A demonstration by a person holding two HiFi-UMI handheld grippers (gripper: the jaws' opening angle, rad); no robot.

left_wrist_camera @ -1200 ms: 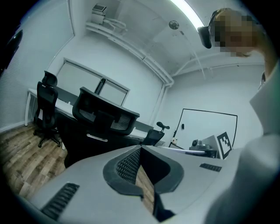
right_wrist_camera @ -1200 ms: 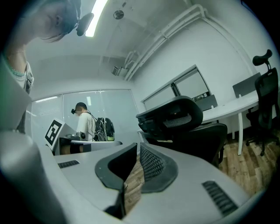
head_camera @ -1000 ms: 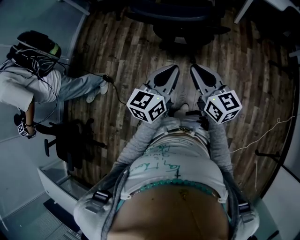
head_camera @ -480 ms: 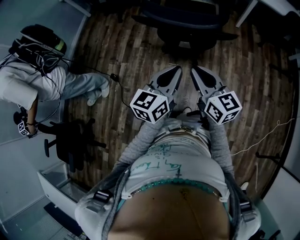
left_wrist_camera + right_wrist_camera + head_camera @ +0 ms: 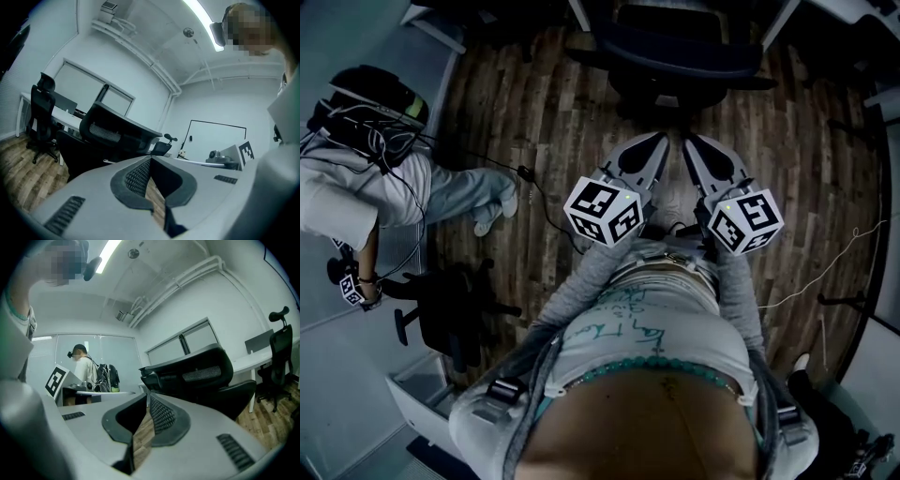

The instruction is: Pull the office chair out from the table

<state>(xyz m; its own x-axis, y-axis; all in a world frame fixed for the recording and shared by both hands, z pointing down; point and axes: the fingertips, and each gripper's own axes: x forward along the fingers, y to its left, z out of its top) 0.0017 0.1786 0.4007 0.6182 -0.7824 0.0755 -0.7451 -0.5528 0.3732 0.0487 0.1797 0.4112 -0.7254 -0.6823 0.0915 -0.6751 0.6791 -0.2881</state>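
Pointing level and side by side, the left gripper (image 5: pixel 653 141) and right gripper (image 5: pixel 690 142) each have their jaws drawn together, with nothing between them but a slit of floor. Ahead of both tips and apart from them stands the office chair (image 5: pixel 675 58), backrest toward them. Its seat appears to reach in between the white legs of the table (image 5: pixel 577 13) beyond. I judge it close at the table rather than clear of it, and neither gripper grasps it.
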